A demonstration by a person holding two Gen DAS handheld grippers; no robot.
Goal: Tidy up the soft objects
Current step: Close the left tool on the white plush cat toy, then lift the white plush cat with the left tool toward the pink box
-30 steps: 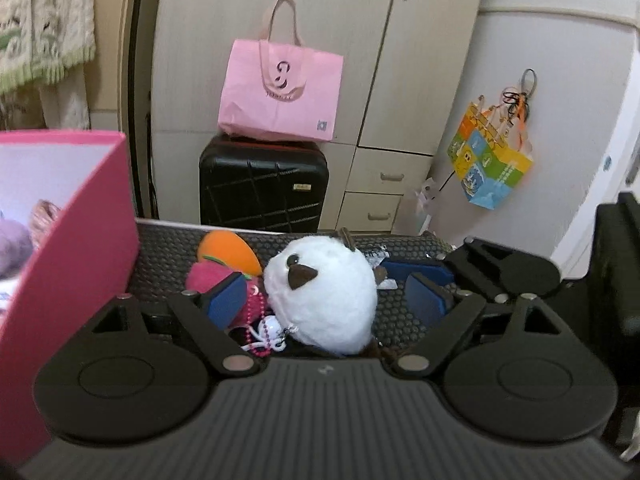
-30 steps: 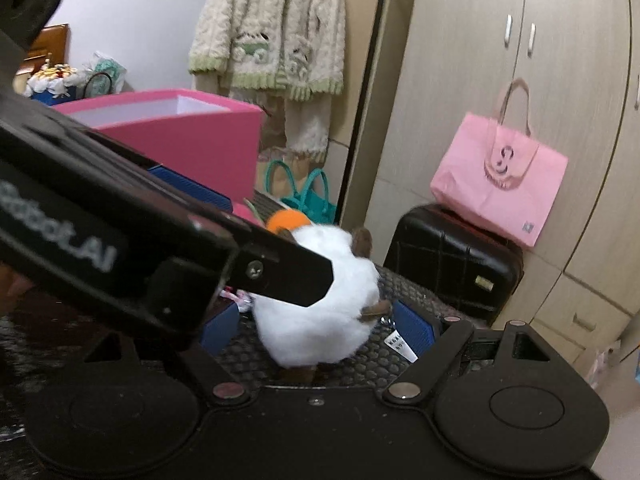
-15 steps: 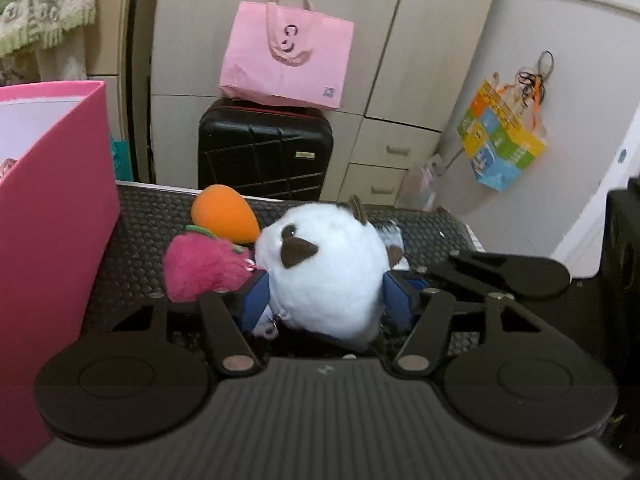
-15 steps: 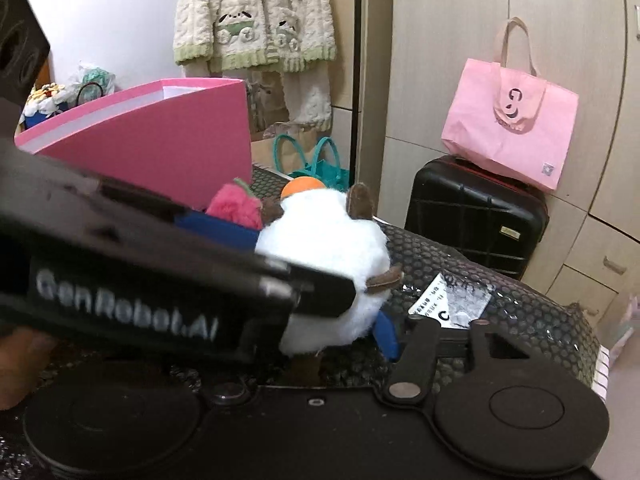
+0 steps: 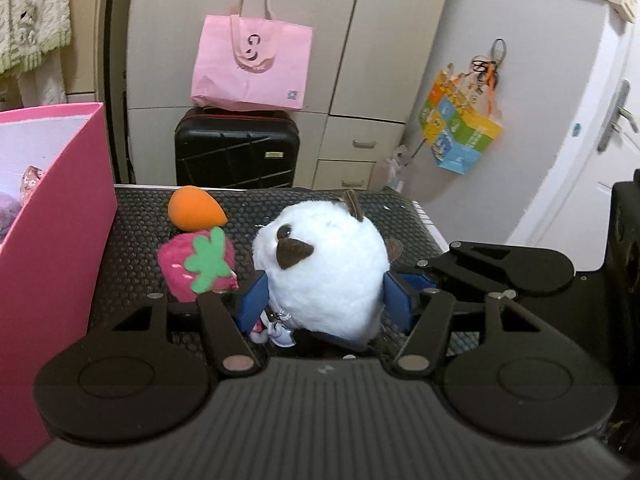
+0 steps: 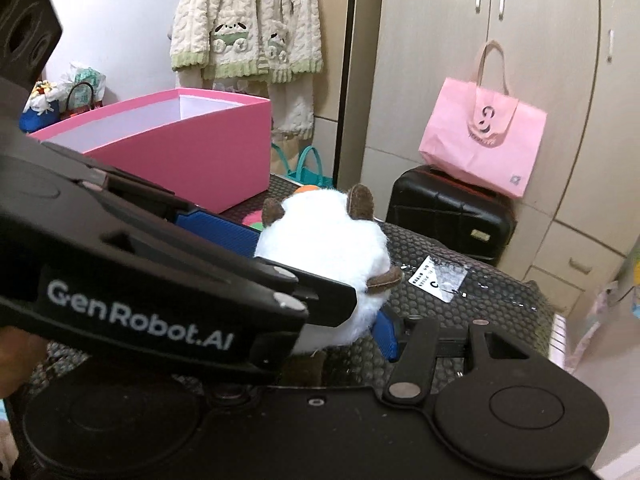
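A round white plush [image 5: 324, 268] with brown ears and beak sits on the black honeycomb mat [image 5: 136, 224]. My left gripper [image 5: 324, 304] is shut on it, its blue pads [image 5: 252, 304] pressing both sides. The plush also shows in the right wrist view [image 6: 332, 248]. My right gripper [image 6: 336, 332] is right behind it; one blue pad [image 6: 386, 332] touches its lower right, and the left gripper's body hides the other finger. A pink strawberry plush [image 5: 196, 268] and an orange plush [image 5: 196, 208] lie left of the white one.
An open pink box [image 5: 52, 216] stands at the left with soft toys inside; it also shows in the right wrist view [image 6: 180, 148]. A black suitcase [image 5: 236, 152] with a pink bag [image 5: 252, 64] stands behind the mat. A label [image 6: 436, 280] lies on the mat.
My left gripper closed from wide open onto the white plush. The strawberry plush came into full view beside it. My right gripper drew closer to the plush.
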